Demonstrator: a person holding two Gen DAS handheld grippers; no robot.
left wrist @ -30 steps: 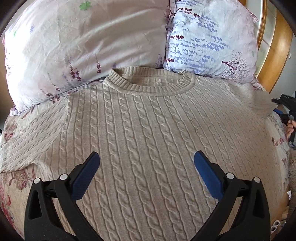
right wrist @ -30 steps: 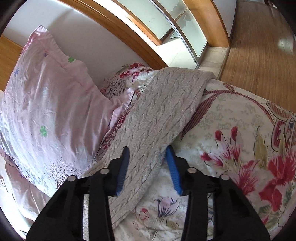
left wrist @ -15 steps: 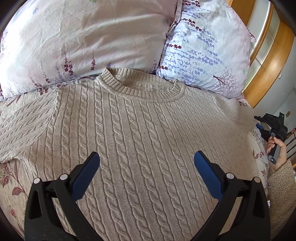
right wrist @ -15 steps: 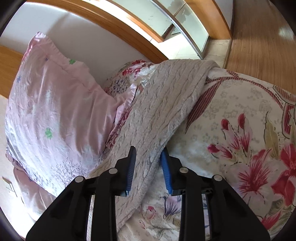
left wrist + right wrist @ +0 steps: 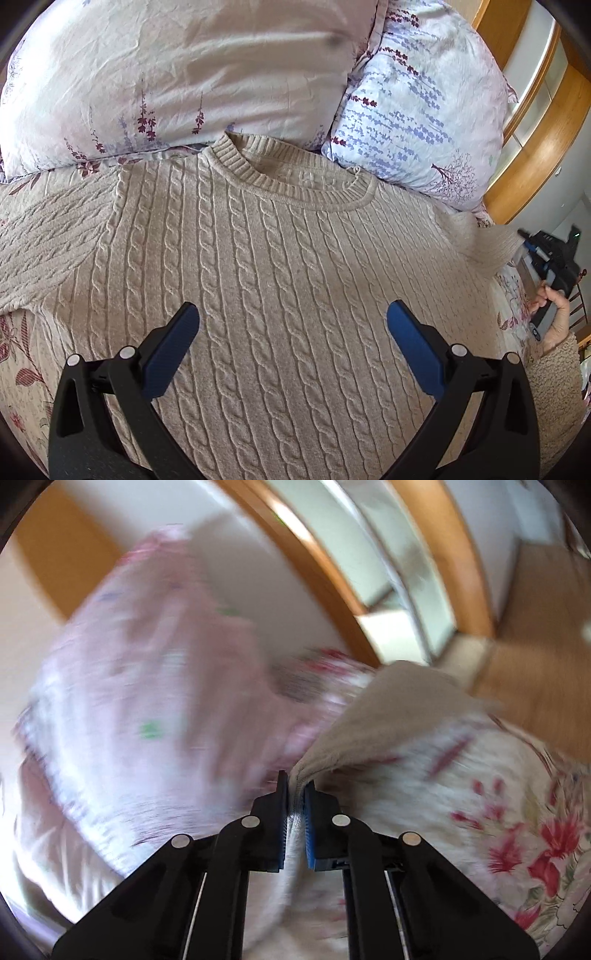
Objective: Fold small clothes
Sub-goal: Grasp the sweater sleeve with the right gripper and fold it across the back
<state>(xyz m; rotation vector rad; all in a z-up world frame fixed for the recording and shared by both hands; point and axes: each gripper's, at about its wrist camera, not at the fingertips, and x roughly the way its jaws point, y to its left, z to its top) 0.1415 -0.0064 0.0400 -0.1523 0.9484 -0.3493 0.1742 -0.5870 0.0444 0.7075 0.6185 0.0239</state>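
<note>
A beige cable-knit sweater (image 5: 280, 266) lies flat, front up, on the floral bedspread, collar toward the pillows. My left gripper (image 5: 291, 317) is open and empty above the sweater's chest. The sweater's right sleeve (image 5: 399, 709) runs toward the bed's edge. My right gripper (image 5: 295, 786) is shut on that sleeve, pinching the knit between its blue pads (image 5: 282, 823). The right wrist view is motion-blurred. In the left wrist view the right gripper (image 5: 550, 254) shows at the far right, at the sleeve's end (image 5: 491, 243).
Two floral pillows (image 5: 177, 81) (image 5: 417, 122) lie against the wooden headboard (image 5: 535, 147) behind the collar. The floral bedspread (image 5: 480, 812) ends at the right, with wooden floor (image 5: 535, 627) beyond. The left sleeve (image 5: 44, 236) is spread out to the left.
My right gripper has closed from open onto the sleeve and is moving, blurring its view. My left gripper has drifted a little, still open over the chest.
</note>
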